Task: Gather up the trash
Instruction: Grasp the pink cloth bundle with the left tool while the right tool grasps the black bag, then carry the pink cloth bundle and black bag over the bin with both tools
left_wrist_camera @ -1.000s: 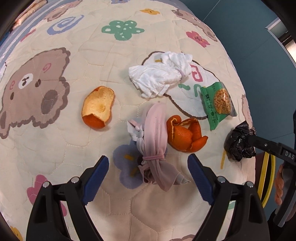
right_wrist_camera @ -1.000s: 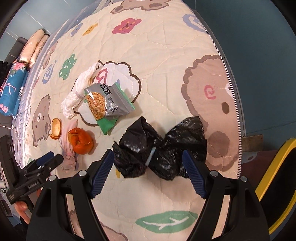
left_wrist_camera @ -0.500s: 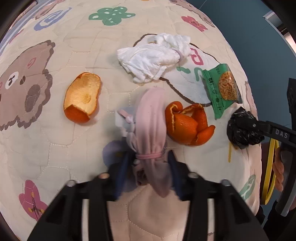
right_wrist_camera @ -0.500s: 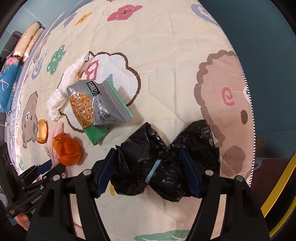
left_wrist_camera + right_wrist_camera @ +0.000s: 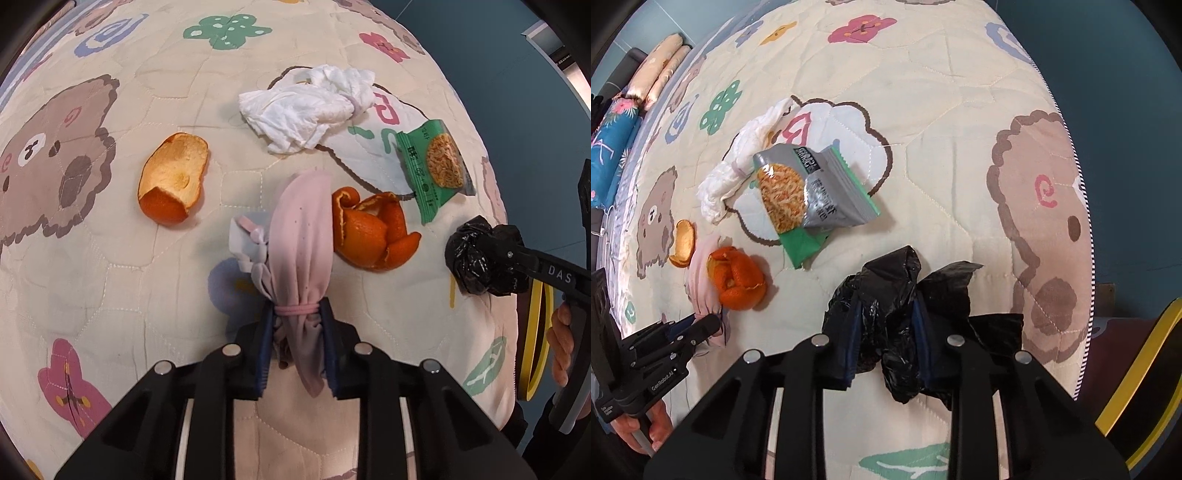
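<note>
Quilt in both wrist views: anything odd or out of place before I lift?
One thing: the left gripper is shut on a pink cloth bundle tied with a hair band, which looks more like clothing than trash. The right gripper is shut on the black plastic bag. Nothing looks spilled.

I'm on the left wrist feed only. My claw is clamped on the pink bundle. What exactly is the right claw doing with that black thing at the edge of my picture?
Observer: The right claw is shut on the black plastic bag, pinching its bunched middle; loose plastic flares out on both sides.
Operator: Anything under the green snack packet?
Observer: It is the other way round: a grey packet lies on top of the green snack packet, which pokes out below it.
Operator: What's beyond the quilt?
Observer: Rolled peach-coloured bedding lies at the far end of the quilt.
</note>
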Action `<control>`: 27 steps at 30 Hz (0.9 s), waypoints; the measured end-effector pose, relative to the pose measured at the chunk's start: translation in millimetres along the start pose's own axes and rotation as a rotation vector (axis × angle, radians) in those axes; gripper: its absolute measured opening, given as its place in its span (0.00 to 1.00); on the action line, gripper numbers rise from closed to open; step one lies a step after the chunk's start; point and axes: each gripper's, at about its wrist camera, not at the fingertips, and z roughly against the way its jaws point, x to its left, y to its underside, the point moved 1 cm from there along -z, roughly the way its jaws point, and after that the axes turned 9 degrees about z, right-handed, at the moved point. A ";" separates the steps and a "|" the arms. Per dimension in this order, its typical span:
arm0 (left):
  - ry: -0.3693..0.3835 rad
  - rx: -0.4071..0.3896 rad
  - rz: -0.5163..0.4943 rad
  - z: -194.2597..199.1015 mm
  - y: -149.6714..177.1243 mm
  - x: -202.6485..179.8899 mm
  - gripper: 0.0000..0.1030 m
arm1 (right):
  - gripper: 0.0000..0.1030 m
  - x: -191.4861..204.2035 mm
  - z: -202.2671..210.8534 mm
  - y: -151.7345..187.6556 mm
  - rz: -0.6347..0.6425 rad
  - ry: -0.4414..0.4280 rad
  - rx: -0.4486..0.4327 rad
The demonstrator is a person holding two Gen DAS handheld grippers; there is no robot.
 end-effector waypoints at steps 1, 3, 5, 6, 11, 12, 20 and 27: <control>-0.001 -0.002 0.000 1.3 0.9 -1.1 0.22 | 0.24 0.7 2.1 2.2 0.001 -0.006 0.001; -0.004 -0.011 -0.002 6.1 3.2 -1.7 0.22 | 0.23 1.7 7.2 7.9 0.000 -0.016 -0.003; -0.009 -0.023 -0.005 13.0 6.1 -3.1 0.22 | 0.23 2.6 12.3 13.4 0.001 -0.033 -0.007; -0.010 -0.028 -0.007 16.4 7.1 -3.6 0.22 | 0.23 2.9 15.4 17.0 -0.003 -0.045 -0.008; -0.014 -0.049 -0.010 29.7 13.7 -7.4 0.22 | 0.23 4.0 29.9 32.2 -0.005 -0.070 -0.020; -0.012 -0.051 -0.007 32.2 15.3 -7.9 0.22 | 0.24 2.7 34.6 37.1 -0.007 -0.072 -0.025; 0.006 -0.066 -0.012 49.0 31.6 -20.8 0.22 | 0.24 -9.3 67.3 68.3 -0.018 -0.089 -0.062; 0.038 -0.078 -0.055 62.7 46.0 -47.6 0.22 | 0.24 -31.1 100.7 93.8 -0.043 -0.070 -0.116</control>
